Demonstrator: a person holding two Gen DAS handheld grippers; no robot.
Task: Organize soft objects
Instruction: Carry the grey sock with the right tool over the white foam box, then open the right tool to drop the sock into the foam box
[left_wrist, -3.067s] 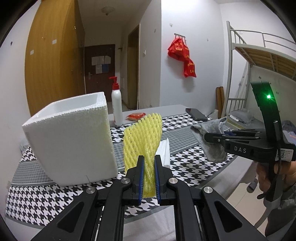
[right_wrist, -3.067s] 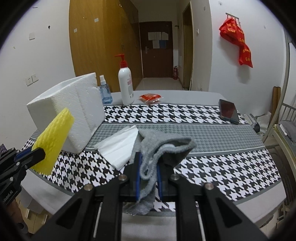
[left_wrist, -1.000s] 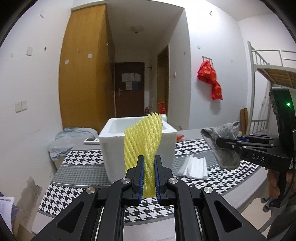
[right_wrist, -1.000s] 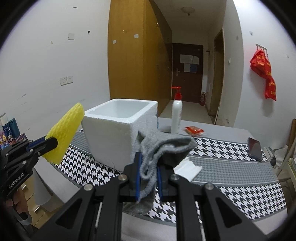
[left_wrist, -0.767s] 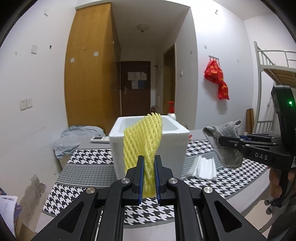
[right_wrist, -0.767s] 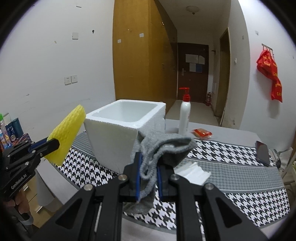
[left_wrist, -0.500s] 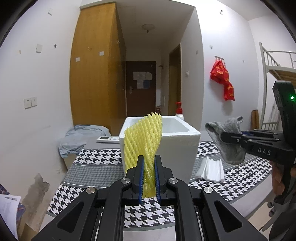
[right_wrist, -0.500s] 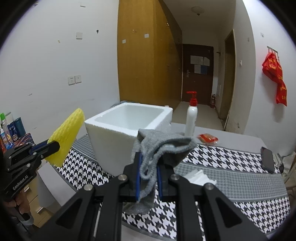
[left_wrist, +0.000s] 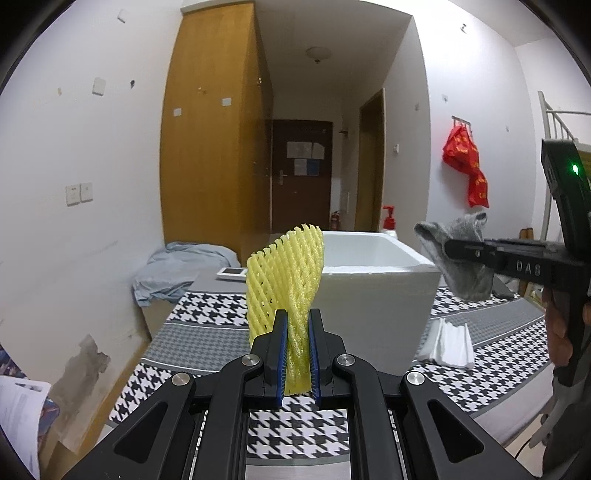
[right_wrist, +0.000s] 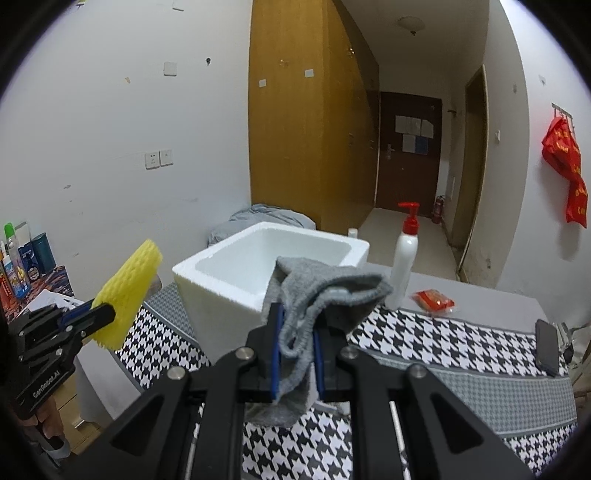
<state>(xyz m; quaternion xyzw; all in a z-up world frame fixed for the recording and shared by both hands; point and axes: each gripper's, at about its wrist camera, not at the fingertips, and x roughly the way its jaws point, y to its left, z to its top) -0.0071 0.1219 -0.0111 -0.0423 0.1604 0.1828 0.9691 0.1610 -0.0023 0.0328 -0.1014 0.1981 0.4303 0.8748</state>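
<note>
Houndstooth worktop (left_wrist: 207, 332): both hand-held grippers have swung nearer the foam box (right_wrist: 236, 291) at 12 o'clock, left hand-held gripper (left_wrist: 297, 354) pinching yellow foam net (left_wrist: 284, 266), right hand-held gripper (right_wrist: 296, 354) pinching grey sock (right_wrist: 325, 291); drop-off looks close.

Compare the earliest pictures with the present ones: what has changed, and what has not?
Both grippers swung round the foam box and rose, so its open top now shows. Unchanged: left gripper clamps the yellow foam net, right gripper the grey sock.

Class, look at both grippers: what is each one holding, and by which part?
The left gripper pinches the yellow foam net at its lower end. The right gripper clamps the grey sock around its bunched middle, both ends hanging free.
</note>
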